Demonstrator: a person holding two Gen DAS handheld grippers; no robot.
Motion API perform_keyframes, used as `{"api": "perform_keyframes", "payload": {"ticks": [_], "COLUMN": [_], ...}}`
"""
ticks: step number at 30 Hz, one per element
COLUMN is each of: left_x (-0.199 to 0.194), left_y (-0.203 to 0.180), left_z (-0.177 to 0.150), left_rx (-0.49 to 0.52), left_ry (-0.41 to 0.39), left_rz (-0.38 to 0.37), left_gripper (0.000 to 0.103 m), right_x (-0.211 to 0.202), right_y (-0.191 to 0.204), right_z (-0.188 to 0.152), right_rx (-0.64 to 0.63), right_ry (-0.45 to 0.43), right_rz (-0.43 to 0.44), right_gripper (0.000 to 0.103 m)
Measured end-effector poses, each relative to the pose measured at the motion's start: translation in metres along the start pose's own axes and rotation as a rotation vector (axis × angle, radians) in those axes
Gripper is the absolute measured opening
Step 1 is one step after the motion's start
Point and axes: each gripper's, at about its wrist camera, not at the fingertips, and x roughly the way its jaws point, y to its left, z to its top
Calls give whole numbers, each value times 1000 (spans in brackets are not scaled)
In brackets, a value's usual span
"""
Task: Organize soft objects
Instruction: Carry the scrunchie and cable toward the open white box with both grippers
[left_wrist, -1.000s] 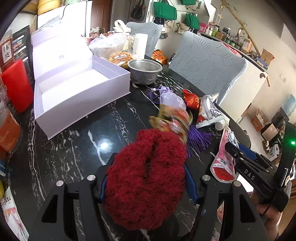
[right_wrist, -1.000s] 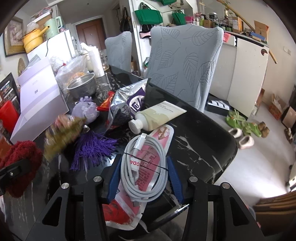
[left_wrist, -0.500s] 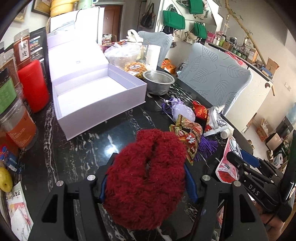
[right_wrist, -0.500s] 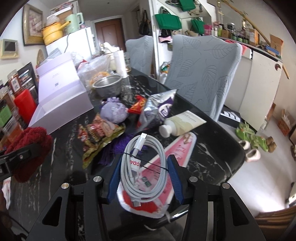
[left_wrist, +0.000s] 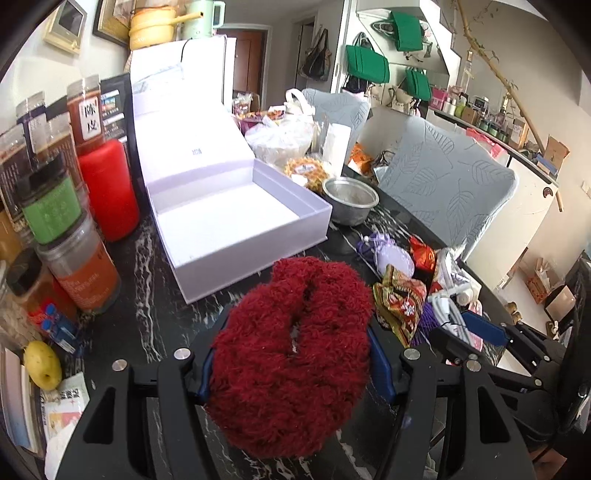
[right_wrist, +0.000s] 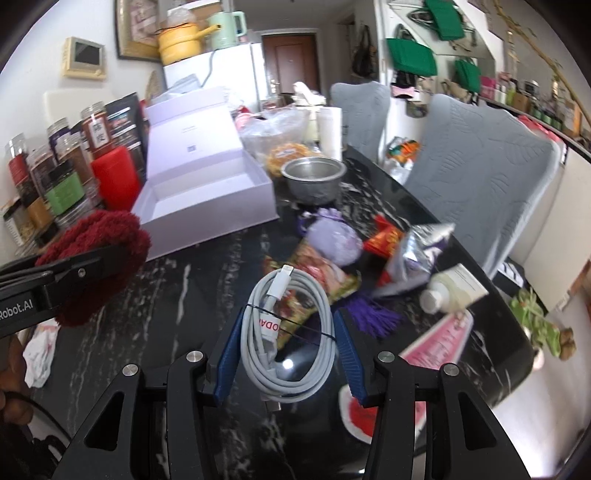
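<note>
Left tool (left_wrist: 291, 365) clamped on a fuzzy red scrunchie (left_wrist: 291, 354), held above the dark marble table (left_wrist: 155, 295) near its front edge. Right tool (right_wrist: 286, 354) clamped on a coiled grey cable (right_wrist: 288, 332), likewise raised over the table. Beyond both, toward the table's far left, an open white box (left_wrist: 236, 221), lid up. Beside its right side, a metal bowl (left_wrist: 350, 199).

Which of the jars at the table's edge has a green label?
The black-capped jar stacked on the orange-labelled jar, left of the red canister.
</note>
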Motion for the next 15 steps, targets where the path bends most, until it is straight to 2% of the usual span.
{"api": "perform_keyframes", "payload": {"ticks": [5,15], "left_x": [-11,-7], "left_y": [4,18], "left_z": [12,42], "left_rx": [7,7], "left_ry": [-50,-107], "left_rz": [7,28], "left_gripper": [64,64], "right_x": [1,1], "right_y": [14,32], "right_z": [18,55], "right_rx": [-42,-119], "right_ry": [-21,-82], "right_rz": [33,25], "right_gripper": [48,48]}}
